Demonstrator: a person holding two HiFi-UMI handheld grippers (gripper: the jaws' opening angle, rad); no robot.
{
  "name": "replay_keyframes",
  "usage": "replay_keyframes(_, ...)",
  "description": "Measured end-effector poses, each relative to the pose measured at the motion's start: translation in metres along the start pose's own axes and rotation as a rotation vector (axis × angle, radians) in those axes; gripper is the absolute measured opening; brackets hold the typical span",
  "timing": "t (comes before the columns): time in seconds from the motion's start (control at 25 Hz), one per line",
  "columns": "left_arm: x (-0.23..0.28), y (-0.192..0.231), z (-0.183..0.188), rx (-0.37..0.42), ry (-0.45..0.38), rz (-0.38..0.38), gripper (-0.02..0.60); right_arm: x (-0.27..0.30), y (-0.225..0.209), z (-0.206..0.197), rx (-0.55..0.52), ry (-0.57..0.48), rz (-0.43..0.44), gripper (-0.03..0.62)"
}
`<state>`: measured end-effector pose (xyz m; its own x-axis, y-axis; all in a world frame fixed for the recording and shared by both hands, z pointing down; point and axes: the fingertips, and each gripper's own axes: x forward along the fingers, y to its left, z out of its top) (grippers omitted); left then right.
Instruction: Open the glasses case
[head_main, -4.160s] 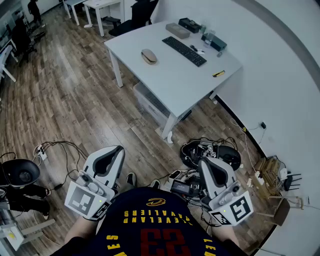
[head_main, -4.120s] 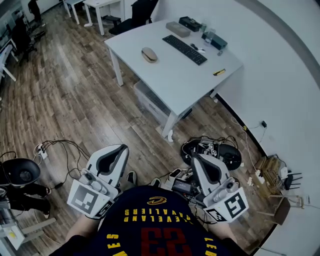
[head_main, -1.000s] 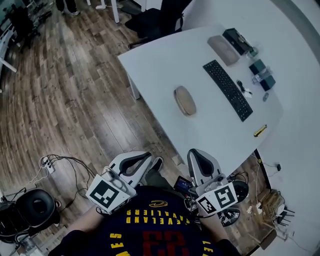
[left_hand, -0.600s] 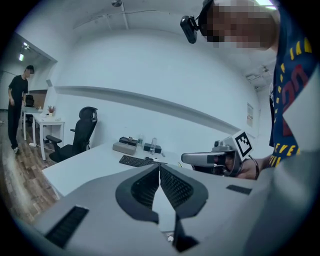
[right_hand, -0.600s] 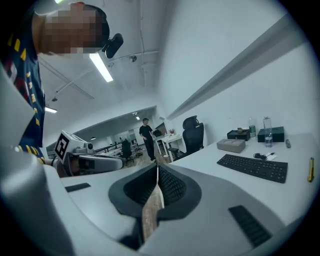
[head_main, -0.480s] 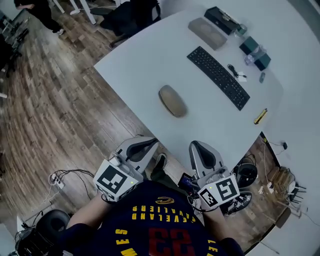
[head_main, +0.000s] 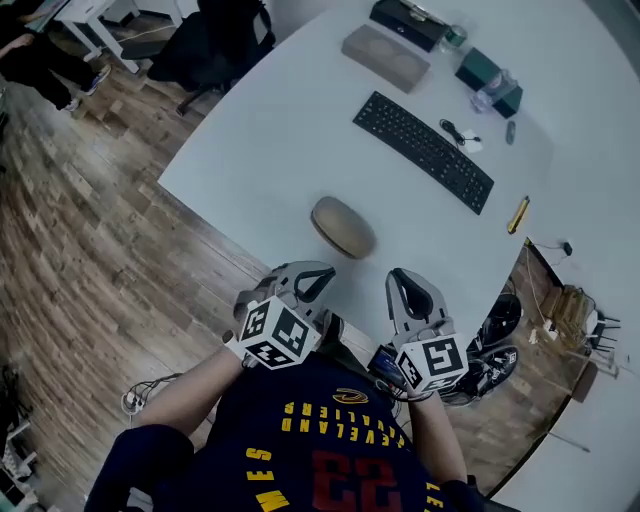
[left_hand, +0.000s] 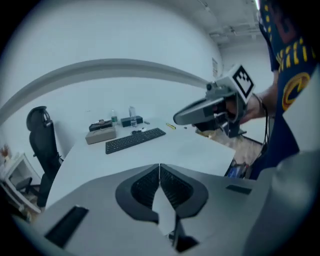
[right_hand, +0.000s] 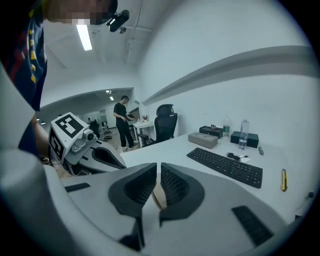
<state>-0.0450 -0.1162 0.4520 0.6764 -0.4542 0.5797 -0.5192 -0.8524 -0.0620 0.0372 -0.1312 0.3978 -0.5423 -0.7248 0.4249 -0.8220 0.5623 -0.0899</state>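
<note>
The glasses case is a tan oval lying closed on the white table, near its front edge. My left gripper hangs at the table's edge just short of the case and a little left of it, jaws shut and empty. The right gripper is beside it at the case's near right, also shut on nothing. In the right gripper view a tan sliver of the case shows behind the closed jaws. The left gripper view does not show the case; the right gripper floats there over the table.
A black keyboard lies beyond the case. A grey box, a black box, a teal box with bottles and a yellow item sit farther back. An office chair stands at the far left. Cables cover the floor at right.
The table and case have come much closer in the head view. Both grippers have moved forward and down to the table's front edge; the left one has rolled.
</note>
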Motion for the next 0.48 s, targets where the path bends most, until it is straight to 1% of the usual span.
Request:
replay_keyframes(0.12,0.028,0.013,-0.032,0.137,0.097,-0.042,0.015,0.028,-0.005,-0.020,-0.013,0.081,-0.044,0.021)
replay_keyframes(0.2,0.042,0.019,-0.048,0.220,0.133,-0.063,0.017,0.046,-0.006,-0.034,-0.026,0.135,-0.060,0.033)
replay_keyframes(0.24,0.049,0.021,-0.055,0.254,0.143,-0.073,0.015,0.054,-0.005,-0.042,-0.035,0.163,-0.063,0.053)
replay_keyframes(0.32,0.059,0.023,-0.068,0.305,0.159,-0.099,0.017,0.069,-0.003,-0.058,-0.061,0.217,-0.065,0.118)
replay_keyframes(0.4,0.067,0.023,-0.077,0.359,0.178,-0.120,0.017,0.082,0.000,-0.075,-0.105,0.271,-0.068,0.134)
replay_keyframes(0.48,0.076,0.023,-0.084,0.441,0.200,-0.124,0.023,0.092,0.002,-0.093,-0.164,0.324,-0.072,0.146)
